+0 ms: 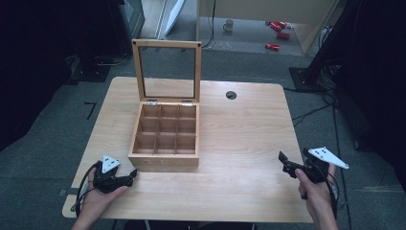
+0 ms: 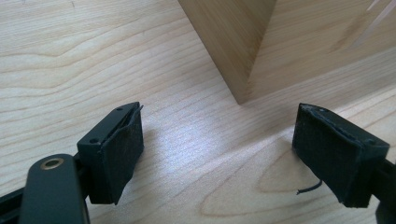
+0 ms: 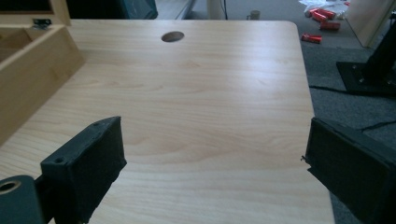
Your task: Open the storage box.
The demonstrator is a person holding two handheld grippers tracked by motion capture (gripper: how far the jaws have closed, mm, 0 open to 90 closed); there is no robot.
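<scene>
Standing near the middle of the bench (image 1: 249,143), the wooden tea box (image 1: 165,143) has its glass lid (image 1: 167,69) raised upright and its 9 compartments look empty, though the far ones are partly shaded. The left hand-held gripper (image 1: 131,176) rests just beside the box's front left corner, jaws spread apart with nothing between them. The right hand-held gripper (image 1: 283,163) is well apart from the box, near the bench's right edge, jaws also spread and holding nothing.

Left gripper (image 1: 128,180) rests near the table's front-left corner, right gripper (image 1: 283,162) near its front-right; both jaws gape.
</scene>
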